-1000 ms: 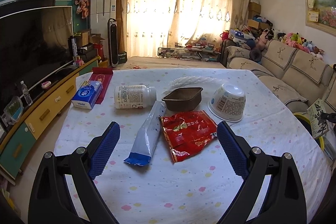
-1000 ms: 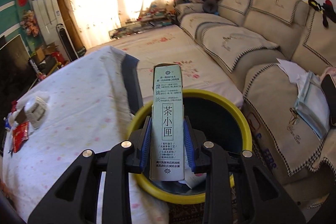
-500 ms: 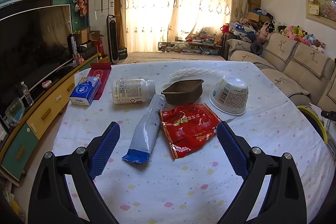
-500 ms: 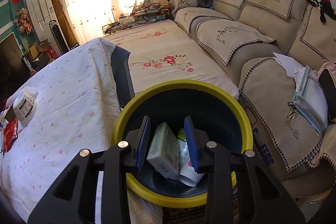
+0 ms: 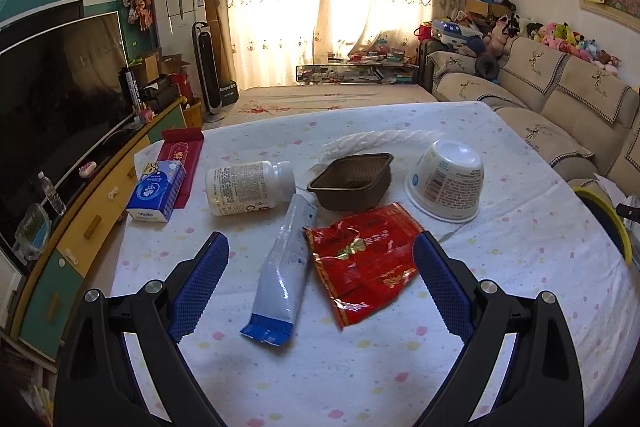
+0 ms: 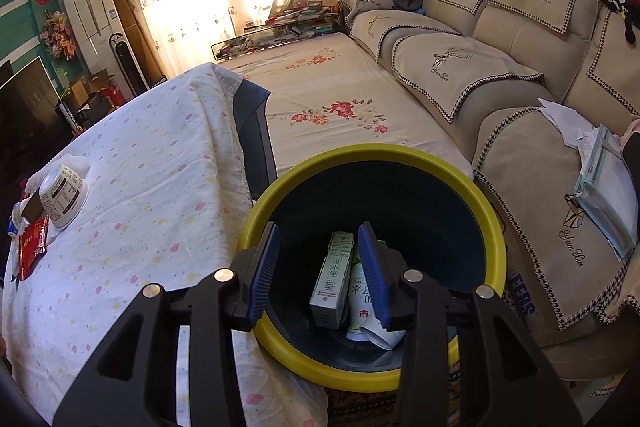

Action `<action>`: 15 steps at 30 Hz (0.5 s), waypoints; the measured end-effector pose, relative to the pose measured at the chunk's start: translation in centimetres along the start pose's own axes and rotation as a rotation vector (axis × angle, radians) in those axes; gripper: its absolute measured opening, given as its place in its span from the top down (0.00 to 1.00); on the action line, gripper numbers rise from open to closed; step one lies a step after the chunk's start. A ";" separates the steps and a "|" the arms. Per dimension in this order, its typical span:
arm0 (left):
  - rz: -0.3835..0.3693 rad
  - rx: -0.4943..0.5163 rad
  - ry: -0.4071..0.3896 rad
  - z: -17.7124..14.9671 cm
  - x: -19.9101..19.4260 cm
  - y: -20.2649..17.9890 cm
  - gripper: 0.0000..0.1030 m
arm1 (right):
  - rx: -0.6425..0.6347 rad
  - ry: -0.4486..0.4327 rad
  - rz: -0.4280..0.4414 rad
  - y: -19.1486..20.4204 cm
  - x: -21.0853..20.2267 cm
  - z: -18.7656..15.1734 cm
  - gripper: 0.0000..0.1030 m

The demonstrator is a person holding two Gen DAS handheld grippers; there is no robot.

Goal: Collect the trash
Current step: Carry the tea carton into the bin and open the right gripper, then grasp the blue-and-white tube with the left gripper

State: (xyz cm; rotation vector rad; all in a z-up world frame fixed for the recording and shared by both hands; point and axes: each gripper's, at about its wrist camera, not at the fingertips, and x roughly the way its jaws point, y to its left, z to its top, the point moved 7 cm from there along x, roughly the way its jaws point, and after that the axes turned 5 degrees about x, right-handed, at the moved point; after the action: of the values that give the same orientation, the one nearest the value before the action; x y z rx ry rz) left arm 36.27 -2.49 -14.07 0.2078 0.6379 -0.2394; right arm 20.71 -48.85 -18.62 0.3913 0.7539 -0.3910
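right tool [image 6: 320, 269] open, jaws just widening, tea box [image 6: 332, 279] below in bin [image 6: 460, 183].

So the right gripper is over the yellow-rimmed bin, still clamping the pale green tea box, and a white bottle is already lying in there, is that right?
Not quite. The right gripper is over the yellow-rimmed bin, but it is not clamping the pale green tea box. Its jaws have just been opening, with nothing pressed between them, and the box leans inside the bin beside the white bottle. The right wrist view shows this.
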 end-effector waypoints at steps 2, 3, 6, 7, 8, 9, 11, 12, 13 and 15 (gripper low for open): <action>0.005 0.021 0.034 -0.2 0.8 0.6 0.22 | 0.005 0.005 0.003 -0.1 0.2 -0.1 0.62; 0.011 0.031 0.062 -0.5 1.4 1.0 0.25 | 0.005 0.007 0.003 -0.2 0.3 -0.1 0.62; 0.025 0.050 0.128 -1.4 2.8 1.8 0.32 | 0.014 0.013 0.005 -0.4 0.6 -0.1 0.62; 0.027 0.052 0.146 -1.8 3.3 2.0 0.33 | 0.017 0.014 0.007 -0.4 0.7 -0.2 0.62; 0.029 0.055 0.159 -2.0 3.6 2.2 0.35 | 0.018 0.017 0.008 -0.4 0.8 -0.2 0.62; 0.028 0.059 0.175 -2.4 4.0 2.3 0.37 | 0.017 0.019 0.008 -0.3 0.9 -0.2 0.62; 0.019 0.064 0.200 -2.9 4.6 2.4 0.45 | 0.014 0.024 0.012 -0.2 1.1 -0.2 0.62; 0.014 0.065 0.213 -3.1 4.9 2.5 0.47 | 0.013 0.026 0.015 0.0 1.1 -0.3 0.62; 0.008 0.066 0.225 -3.4 5.2 2.5 0.50 | 0.013 0.029 0.017 0.0 1.2 -0.3 0.62; 0.001 0.067 0.246 -3.7 5.9 2.5 0.52 | 0.011 0.036 0.018 0.1 1.5 -0.4 0.62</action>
State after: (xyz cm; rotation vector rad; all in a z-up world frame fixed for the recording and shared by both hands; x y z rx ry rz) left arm 39.51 -0.05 -20.29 0.3053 0.8742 -0.2366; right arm 21.54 -48.85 -19.88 0.4157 0.7827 -0.3721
